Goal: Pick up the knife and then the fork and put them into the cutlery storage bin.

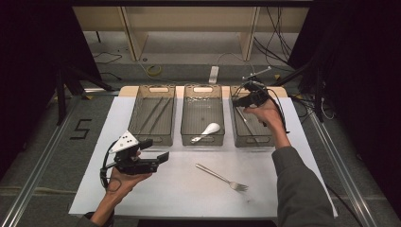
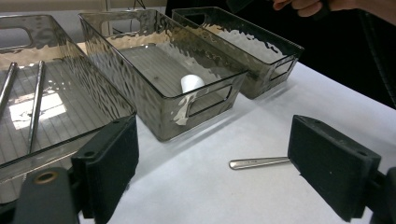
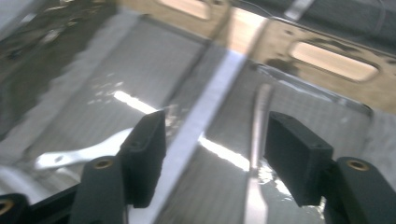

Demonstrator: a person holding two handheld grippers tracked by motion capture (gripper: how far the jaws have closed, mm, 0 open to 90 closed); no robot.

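High view: white counter (image 1: 189,189), dark room, 3 clear bins along far edge. Right gripper (image 1: 249,100) over right bin (image 1: 251,137), fingers apart, empty; utensil (image 1: 245,118) inside, long axis near-to-far. Left gripper view: left gripper (image 2: 215,172) fingers wide, empty. Right gripper view: utensil (image 3: 258,140) lies below.

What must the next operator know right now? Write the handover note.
Left gripper: open, empty, over the table near the left bin.
Right gripper: open, empty, above the right bin.
Done: two long metal pieces in the left bin, white spoon in the middle bin, metal utensil in the right bin.
Left: fork lies on the table, probably next.
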